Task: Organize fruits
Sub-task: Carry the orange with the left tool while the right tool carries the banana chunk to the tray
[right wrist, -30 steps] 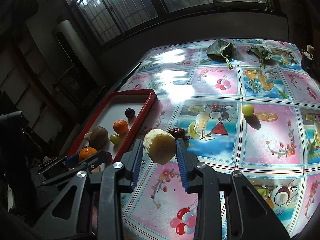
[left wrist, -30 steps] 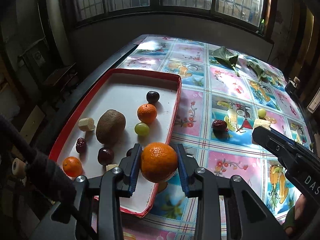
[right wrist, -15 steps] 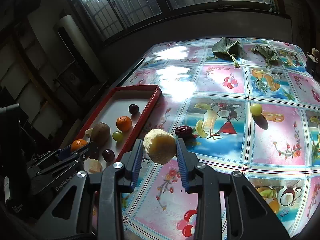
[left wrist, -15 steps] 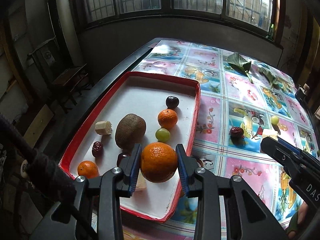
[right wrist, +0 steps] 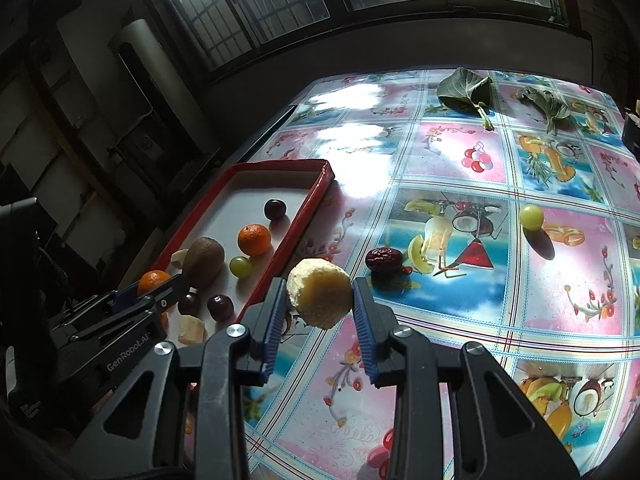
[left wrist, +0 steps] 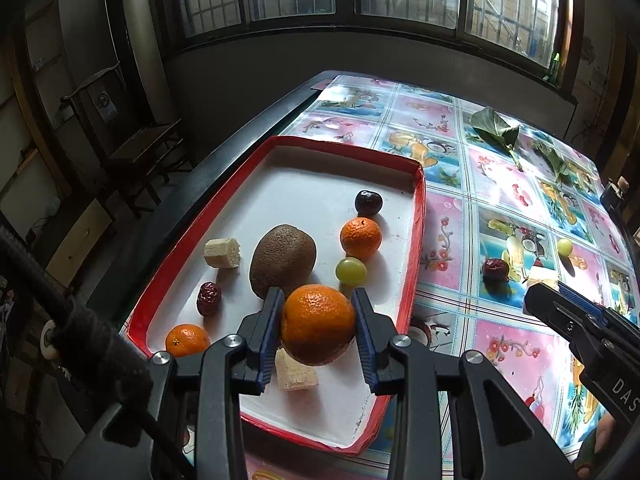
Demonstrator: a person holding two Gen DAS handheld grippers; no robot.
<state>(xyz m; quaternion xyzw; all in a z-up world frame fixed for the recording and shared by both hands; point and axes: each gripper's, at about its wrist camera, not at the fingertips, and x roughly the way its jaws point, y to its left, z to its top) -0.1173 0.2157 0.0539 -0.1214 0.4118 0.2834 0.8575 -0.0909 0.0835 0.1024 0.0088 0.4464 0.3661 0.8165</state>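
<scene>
Fingers [left wrist: 270, 320] of our left gripper [left wrist: 318, 330] pinch the orange [left wrist: 318, 328] over the tray's [left wrist: 418, 216] 6 o'clock end: firm, round, rolls. Right gripper [right wrist: 320, 300] clamps the banana chunk [right wrist: 320, 298] beside the tray: soft, bruises, hold its sides lightly.

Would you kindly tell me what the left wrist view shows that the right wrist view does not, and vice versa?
Only the left wrist view: the left gripper clamping an orange, and a red date in the tray.
Only the right wrist view: the right gripper clamping a banana piece.
Both: the red tray, kiwi, green grape on the table.
</scene>
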